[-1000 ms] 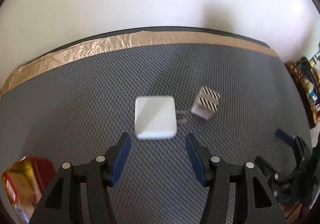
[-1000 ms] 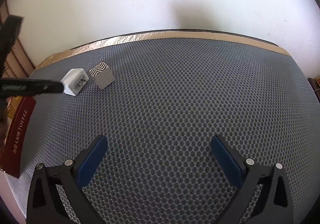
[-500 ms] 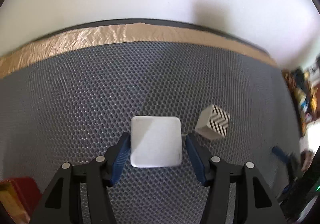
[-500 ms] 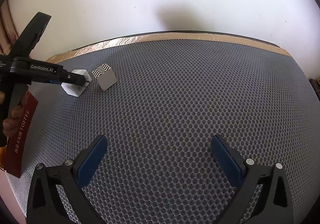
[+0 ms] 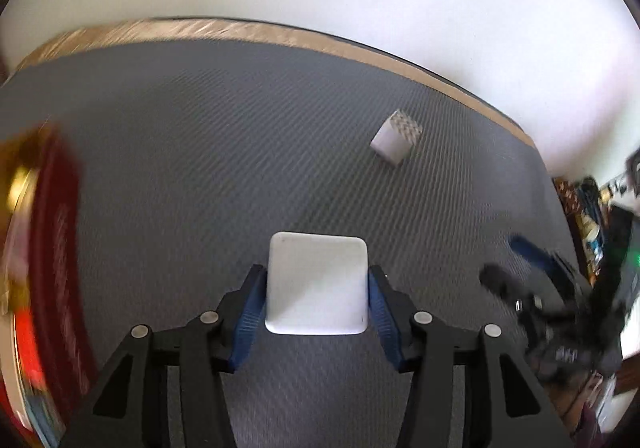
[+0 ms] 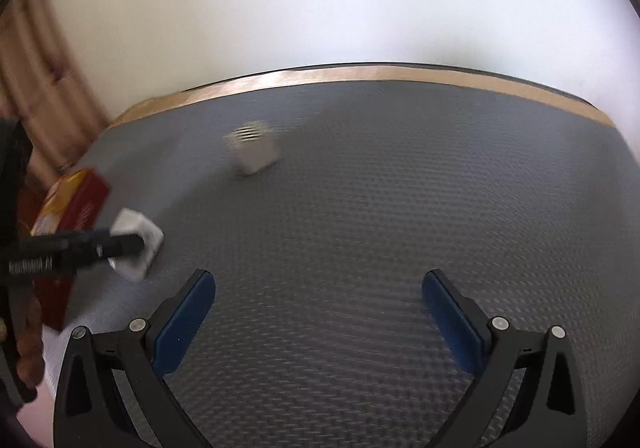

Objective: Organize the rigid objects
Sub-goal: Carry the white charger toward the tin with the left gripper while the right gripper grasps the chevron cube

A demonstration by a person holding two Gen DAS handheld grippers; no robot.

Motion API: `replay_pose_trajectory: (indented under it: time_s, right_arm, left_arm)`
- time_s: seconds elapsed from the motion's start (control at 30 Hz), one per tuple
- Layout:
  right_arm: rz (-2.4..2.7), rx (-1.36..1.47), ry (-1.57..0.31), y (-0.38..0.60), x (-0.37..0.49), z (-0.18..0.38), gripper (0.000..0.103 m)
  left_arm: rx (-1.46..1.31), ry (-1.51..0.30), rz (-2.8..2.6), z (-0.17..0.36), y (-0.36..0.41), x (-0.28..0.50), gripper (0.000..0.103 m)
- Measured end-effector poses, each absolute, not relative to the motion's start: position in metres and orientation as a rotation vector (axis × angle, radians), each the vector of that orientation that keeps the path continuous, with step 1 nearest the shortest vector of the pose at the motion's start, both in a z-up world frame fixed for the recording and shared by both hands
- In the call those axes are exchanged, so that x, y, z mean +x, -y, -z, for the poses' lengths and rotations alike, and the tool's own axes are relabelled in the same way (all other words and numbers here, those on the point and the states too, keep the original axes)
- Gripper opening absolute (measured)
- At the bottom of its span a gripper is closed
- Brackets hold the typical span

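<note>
The left gripper (image 5: 317, 290) has just been closing its jaws — the blue pads now press both sides of the white charger block (image 5: 317, 284), which sits near the left edge of the tabletop (image 6: 380, 208) just beside a red box (image 6: 74, 208). The striped cube (image 6: 255, 152) stands apart from it, nearer the taped far edge. The right gripper (image 6: 318, 318) hovers over bare grey mat with its jaws spread wide — nothing between them.
</note>
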State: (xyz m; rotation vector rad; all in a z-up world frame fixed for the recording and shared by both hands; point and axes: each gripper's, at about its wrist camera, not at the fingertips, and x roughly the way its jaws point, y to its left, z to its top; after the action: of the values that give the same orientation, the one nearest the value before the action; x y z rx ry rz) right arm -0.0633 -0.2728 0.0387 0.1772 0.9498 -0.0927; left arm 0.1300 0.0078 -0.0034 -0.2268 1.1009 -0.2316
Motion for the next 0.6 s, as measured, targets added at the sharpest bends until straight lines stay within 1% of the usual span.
replay_pose_trajectory:
  time_s: [0.1,0.2,0.3,0.43,0.47,0.53,0.57,0.6]
  right_arm:
    - [0.029,0.091,-0.959,0.266,-0.042,-0.046,0.103]
    - [-0.008,0.03,-0.972,0.26,-0.005,-0.048,0.103]
    - [-0.032,0.014,-0.985,0.261,0.024,-0.041,0.101]
    - [-0.03,-0.012,-0.97,0.264,0.039,-0.028,0.101]
    - [-0.022,-0.032,-0.967,0.258,0.044,-0.024,0.1]
    - [-0.014,-0.062,-0.963,0.255,0.052,-0.021,0.096]
    - [-0.016,-0.067,-0.971,0.254,0.057,-0.019,0.089]
    - [-0.013,-0.069,-0.982,0.251,0.063,-0.015,0.076]
  left_arm:
    - [-0.283,-1.088,0.185,0.006,-0.032,0.107,0.052]
    - [-0.301,-1.082,0.164,0.002,-0.04,0.087,0.052]
    - [-0.293,-1.088,0.167,0.002,-0.041,0.084,0.053]
    - [-0.272,-1.081,0.164,0.001,-0.035,0.082,0.053]
    - [-0.266,-1.079,0.162,0.001,-0.034,0.081,0.053]
    - [-0.257,-1.078,0.161,0.0,-0.035,0.078,0.053]
    - [-0.258,-1.076,0.161,0.0,-0.035,0.078,0.053]
    - [-0.261,-1.074,0.161,0.0,-0.033,0.074,0.053]
